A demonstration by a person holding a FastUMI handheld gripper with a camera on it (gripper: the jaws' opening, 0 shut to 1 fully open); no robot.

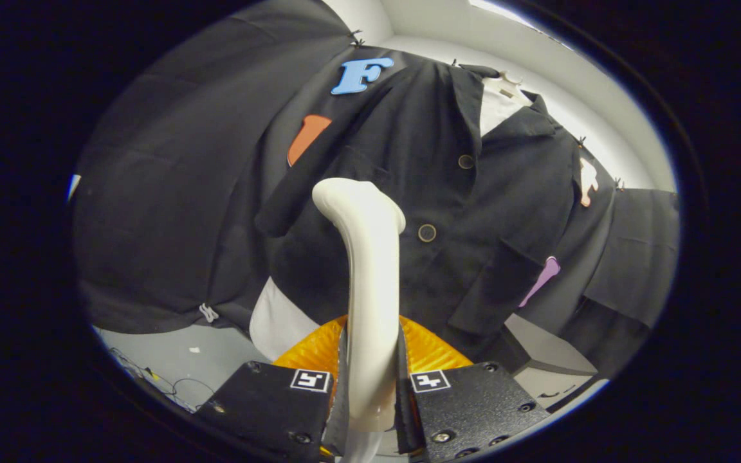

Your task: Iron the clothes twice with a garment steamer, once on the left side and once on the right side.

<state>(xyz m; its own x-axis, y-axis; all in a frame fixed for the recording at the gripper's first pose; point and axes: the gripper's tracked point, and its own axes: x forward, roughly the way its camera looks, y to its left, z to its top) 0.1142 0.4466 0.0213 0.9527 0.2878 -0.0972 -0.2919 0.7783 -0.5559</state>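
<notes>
Gripping cream garment steamer [368, 270] by handle, tongs [370, 392] clamped on both sides. Steamer head raised against black buttoned shirt [448, 212] hanging on booth wall, near centre buttons. Judging pass underway; finished sides cannot tell.

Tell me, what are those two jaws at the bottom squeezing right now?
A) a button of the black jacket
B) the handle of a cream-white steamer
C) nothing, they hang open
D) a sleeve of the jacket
B: the jaws of the gripper press from both sides on the cream-white steamer, whose curved head rises up in front of the black jacket.
</notes>
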